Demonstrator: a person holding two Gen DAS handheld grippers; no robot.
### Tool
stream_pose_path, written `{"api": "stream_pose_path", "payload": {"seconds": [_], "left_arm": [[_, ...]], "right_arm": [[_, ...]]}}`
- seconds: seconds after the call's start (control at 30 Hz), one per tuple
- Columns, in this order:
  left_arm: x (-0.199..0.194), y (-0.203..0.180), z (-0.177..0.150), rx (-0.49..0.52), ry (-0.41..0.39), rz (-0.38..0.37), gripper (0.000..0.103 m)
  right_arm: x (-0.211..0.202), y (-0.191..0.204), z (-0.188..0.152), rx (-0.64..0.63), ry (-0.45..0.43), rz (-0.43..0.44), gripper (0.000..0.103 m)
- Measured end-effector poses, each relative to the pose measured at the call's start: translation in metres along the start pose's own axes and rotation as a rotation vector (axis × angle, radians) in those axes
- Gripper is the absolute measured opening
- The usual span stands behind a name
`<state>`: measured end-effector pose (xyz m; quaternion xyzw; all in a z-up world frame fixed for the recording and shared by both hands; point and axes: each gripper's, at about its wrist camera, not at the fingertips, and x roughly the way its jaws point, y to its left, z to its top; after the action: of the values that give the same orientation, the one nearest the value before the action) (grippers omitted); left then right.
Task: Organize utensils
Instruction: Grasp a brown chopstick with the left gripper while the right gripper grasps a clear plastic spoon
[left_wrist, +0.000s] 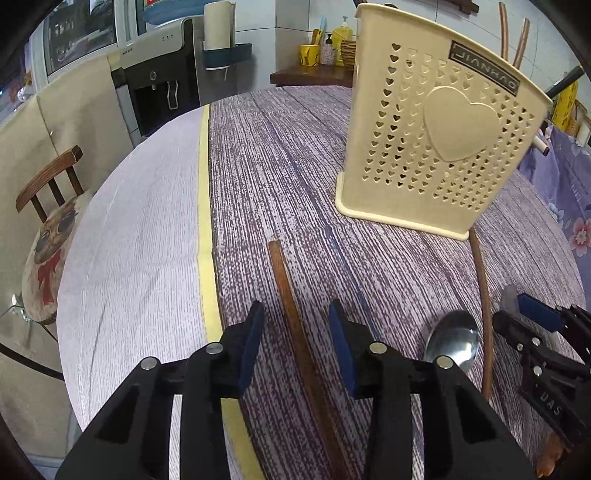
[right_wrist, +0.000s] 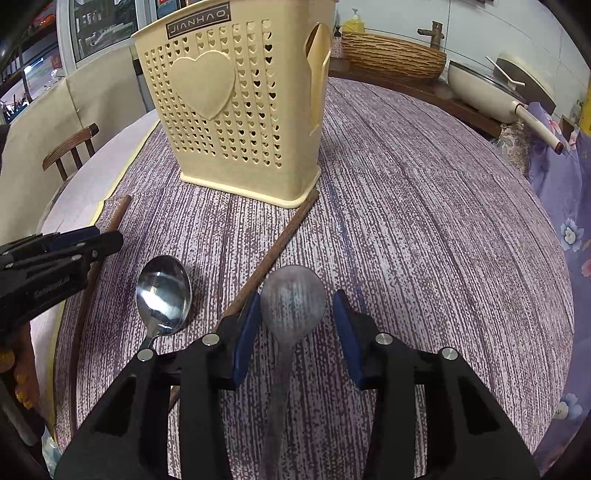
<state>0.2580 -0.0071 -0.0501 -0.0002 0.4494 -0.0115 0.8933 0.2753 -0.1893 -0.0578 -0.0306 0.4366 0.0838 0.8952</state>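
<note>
Dull grey spoon (right_wrist: 293, 297) lay on the table (right_wrist: 424, 229), bowl pointing toward the utensil holder (right_wrist: 236, 107), handle running back under the right gripper (right_wrist: 295, 321). Its long axis lined up with the gripper's reach. The right gripper was released, jaws spread either side of the bowl, not touching it as far as could be judged. This arm was plainly the nearer one for that spoon.

Shiny spoon (right_wrist: 163, 291) lay nearer the camera than the holder and to the left of the grey one, bowl also toward the holder. One chopstick (right_wrist: 273, 254) ran between the two spoons, far tip touching or just beside the holder's base. The second chopstick (left_wrist: 295, 325) lay farther left of the holder, lengthwise between the jaws of the left gripper (left_wrist: 297, 332), which was likewise released and gripping nothing.

Holder stood upright on the table. Its inside was hidden; through the heart-shaped holes nothing could be made out, so contents: cannot tell.
</note>
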Motion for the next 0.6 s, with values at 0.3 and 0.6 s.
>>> {"api": "stream_pose_path", "payload": {"seconds": [0.3,0.6], "left_arm": [[0.003,-0.0025,0.0013,-0.043,-0.017,0.034,0.012],[0.0026,-0.0085,-0.0006,-0.068,-0.022,0.015,0.008]], "right_arm": [[0.0015,0.0037,0.001,0.005,-0.008,-0.012,0.037],[0.0021,0.0034,0.0025,0.008,-0.009,-0.006,0.037]]}}
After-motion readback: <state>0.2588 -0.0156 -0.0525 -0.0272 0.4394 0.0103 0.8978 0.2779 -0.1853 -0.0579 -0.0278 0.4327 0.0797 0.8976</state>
